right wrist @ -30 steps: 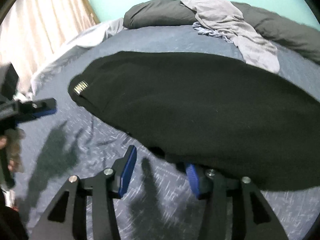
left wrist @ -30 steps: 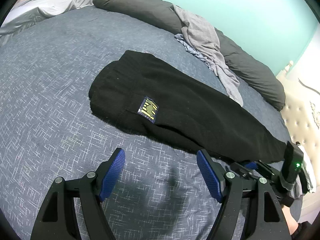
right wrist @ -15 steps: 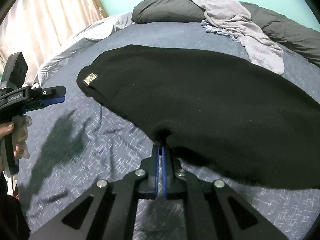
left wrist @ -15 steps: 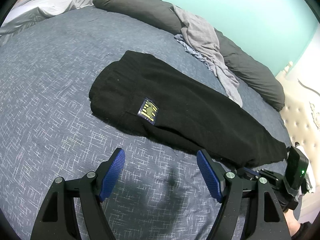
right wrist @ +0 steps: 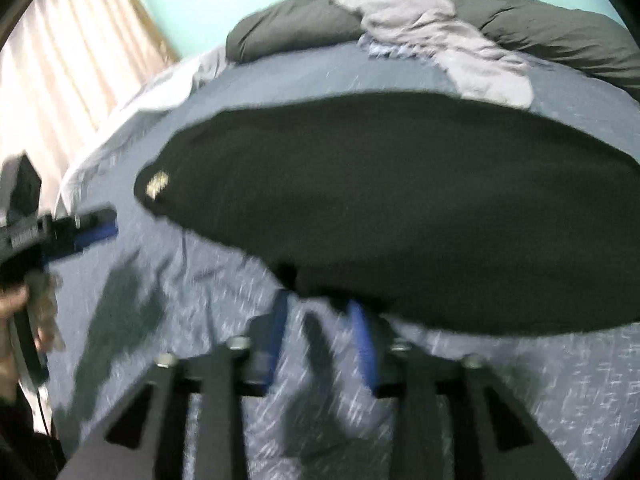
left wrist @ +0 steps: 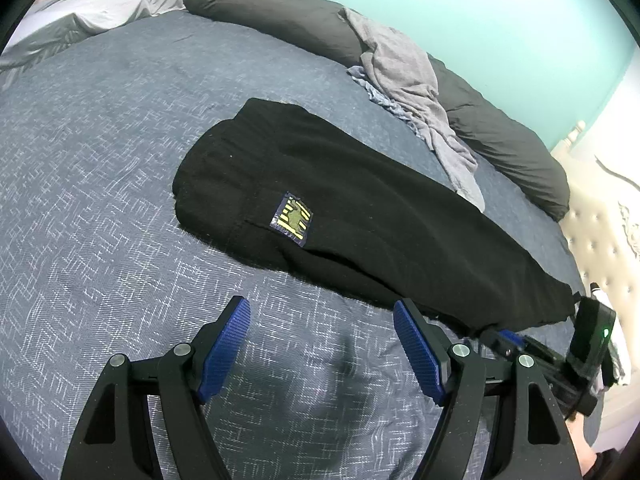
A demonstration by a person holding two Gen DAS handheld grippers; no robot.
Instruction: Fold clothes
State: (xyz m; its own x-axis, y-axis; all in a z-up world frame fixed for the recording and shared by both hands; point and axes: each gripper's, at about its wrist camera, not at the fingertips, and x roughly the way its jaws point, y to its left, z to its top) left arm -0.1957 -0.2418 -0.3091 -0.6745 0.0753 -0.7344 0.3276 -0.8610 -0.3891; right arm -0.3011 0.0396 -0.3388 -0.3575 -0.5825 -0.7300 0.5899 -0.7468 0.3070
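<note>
Black trousers (left wrist: 360, 216) lying lengthwise ahead; right gripper (right wrist: 320, 336) apart at cuff end, left gripper (left wrist: 320, 344) apart, nearer waistband.

Landmark: trousers (left wrist: 360, 216), stretched flat on the bedspread (left wrist: 100, 200), waist end left, leg end right. Sewn patch (left wrist: 291, 219) on them, near the waist end. Behind the trousers, rumpled shirt (left wrist: 408, 80), draped over a long rolled duvet (left wrist: 512, 140) along the wall. Bunched sheet (left wrist: 100, 8) behind and far left. In front of the trousers, left gripper (left wrist: 322, 344), spread apart. Right gripper (right wrist: 322, 340) just in front of the near hem, parted. Headboard (left wrist: 600, 240) right of the leg end.
</note>
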